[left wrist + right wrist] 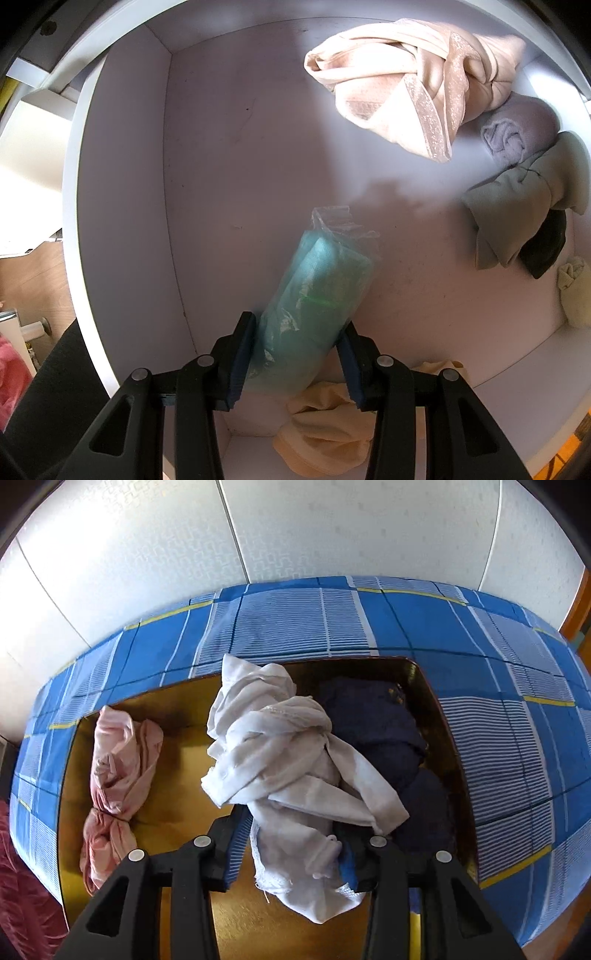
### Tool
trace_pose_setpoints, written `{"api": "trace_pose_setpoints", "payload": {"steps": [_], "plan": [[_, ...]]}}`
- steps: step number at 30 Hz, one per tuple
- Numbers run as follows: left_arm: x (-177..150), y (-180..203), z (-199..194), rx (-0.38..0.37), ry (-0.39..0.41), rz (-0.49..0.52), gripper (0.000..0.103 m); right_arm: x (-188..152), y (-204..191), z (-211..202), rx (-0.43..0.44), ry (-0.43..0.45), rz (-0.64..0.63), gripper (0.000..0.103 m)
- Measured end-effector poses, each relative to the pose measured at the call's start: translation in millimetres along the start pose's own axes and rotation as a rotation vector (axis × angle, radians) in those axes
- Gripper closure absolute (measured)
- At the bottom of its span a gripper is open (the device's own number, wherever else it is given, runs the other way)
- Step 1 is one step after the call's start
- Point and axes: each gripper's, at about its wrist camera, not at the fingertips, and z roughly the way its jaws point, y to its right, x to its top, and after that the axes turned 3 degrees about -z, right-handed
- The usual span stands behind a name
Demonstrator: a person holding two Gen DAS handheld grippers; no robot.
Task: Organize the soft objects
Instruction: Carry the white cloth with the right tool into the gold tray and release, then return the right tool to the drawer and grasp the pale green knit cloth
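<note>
left grip: left gripper [295,354] pinches one teal cloth roll in clear plastic wrap [317,295], both pads pressed on its near end; roll tilts up and away from the fingers
teal roll location: inside a white shelf compartment [122,206], held clear of the back panel, just above one yellow cloth bundle [325,432] lying on the shelf floor at the near edge
right grip: right gripper [291,853] clamps one white knotted garment [288,768]; fabric bunches above the fingers and a tail hangs below them
white garment location: over a gold-lined open box [177,805], between the other two bundles in it
left view only: the shelf and its contents. Far right: one peach knotted garment with a glitter band [410,85]. Below it: one lilac rolled cloth [506,140], touching the peach one. Right side: one grey-green garment [517,206] with one dark piece [546,247] tucked under it. Right edge: one pale yellow piece [576,291], partly cut off
right view only: the box, sitting on a blue checked bedsheet [295,616] with a white panelled wall [147,546] behind. Left in box: one pink knotted garment [118,775]. Right in box: dark navy clothing [376,720], count unclear, partly behind the white garment
count, shelf: 7 soft items incl. the held roll
count, box: 2 distinct bundles plus the navy pile
edges: pink fabric at the left margin in the left view [11,376], dark red fabric at the lower left of the right view [22,893]
</note>
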Motion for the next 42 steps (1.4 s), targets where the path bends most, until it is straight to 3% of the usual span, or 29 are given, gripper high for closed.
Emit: {"api": "trace_pose_setpoints", "payload": {"steps": [11, 22, 31, 42], "plan": [[1.0, 27.5, 17.7, 0.010, -0.004, -0.001, 0.057, -11.6, 2.7, -33.3, 0.069, 0.038, -0.069, 0.050], [1.1, 33.9, 14.8, 0.012, -0.004, -0.001, 0.056, -47.2, 25.3, -87.8, 0.141, 0.136, -0.099, 0.050], [-0.2, 36.9, 15.3, 0.014, -0.003, 0.001, 0.055, -120.0, 48.7, -134.2, 0.267, 0.224, -0.170, 0.050], [-0.9, 39.3, 19.6, 0.014, -0.006, 0.001, 0.054, -221.0, 55.2, -128.0, 0.250, 0.192, -0.293, 0.050]]}}
